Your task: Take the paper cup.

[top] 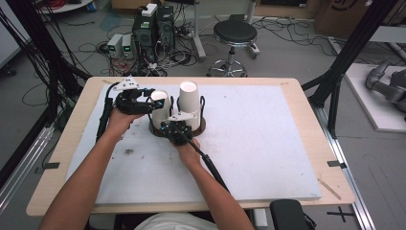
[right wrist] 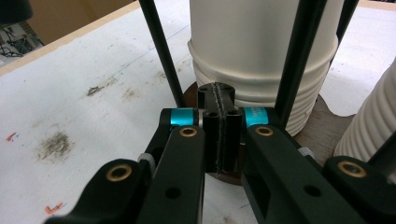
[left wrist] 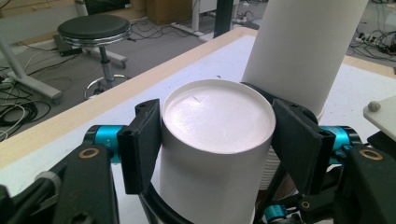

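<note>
The left hand-held gripper point(left wrist: 217, 140) has its two black pads set against the sides of the top cup point(left wrist: 217, 140) of the shorter stack, one pad on each flank just under the upturned base. The cups stand upside down, so that flat white disc facing the left gripper view is a cup's bottom. The grip looks snug on both sides.

In the high view, that short stack point(top: 160, 108) sits at the left of a round brown holder point(top: 201, 128), near the middle of the white surface point(top: 268, 143), with the taller stack point(top: 189, 103) touching or just beside it on the right. Thin black rods point(right wrist: 161, 51) rise from the holder around the stacks.

The right hand-held gripper point(right wrist: 219, 116) is pinched fully together with nothing between its jaws, its tip resting low at the front edge of the holder, just before the ribbed rims of the tall stack point(right wrist: 261, 60). It reads as a brace to keep the holder from shifting.

So the step in hand looks like peeling one cup off the short stack. The next move calls for a straight upward pull with the left hand, steady and untilted, so the cup slides free of the one nested beneath and clears the rods. The risk: two cups lift together, or the squeeze dents the thin wall.
</note>
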Motion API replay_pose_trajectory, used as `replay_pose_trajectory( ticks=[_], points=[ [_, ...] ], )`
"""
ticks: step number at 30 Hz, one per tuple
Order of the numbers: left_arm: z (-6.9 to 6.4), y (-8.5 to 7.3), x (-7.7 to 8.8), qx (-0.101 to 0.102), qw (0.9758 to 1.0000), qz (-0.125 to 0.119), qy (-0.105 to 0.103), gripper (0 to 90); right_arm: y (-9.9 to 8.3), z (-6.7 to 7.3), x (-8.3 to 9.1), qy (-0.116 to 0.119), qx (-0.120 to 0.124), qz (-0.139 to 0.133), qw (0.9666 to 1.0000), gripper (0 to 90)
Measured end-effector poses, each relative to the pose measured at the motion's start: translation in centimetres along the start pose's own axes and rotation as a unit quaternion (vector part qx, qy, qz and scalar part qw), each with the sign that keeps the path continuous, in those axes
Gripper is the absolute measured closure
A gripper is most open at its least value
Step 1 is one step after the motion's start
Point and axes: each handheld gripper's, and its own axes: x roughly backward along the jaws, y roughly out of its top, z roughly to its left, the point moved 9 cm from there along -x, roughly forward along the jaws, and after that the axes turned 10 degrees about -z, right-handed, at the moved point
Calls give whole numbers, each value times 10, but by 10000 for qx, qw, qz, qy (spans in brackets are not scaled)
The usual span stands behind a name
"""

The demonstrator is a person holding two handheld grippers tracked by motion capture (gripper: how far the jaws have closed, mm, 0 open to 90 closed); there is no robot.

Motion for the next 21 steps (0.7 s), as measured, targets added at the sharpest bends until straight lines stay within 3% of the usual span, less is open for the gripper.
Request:
replay_pose_trajectory(
  ticks=[9, 18, 21],
  points=[
    [-1, 26, 9, 83, 9991, -409, -26, 362, 0, 0, 0, -1, 8, -5, 10000, 900],
    [-3, 53, 20, -18, 9983, -584, 58, 361, -1, 0, 0, 29, 20, 57, 10000, 898],
    [-6, 58, 25, -30, 9981, -607, 94, 361, 0, 0, 2, 166, 46, 100, 9998, 883]
  ],
)
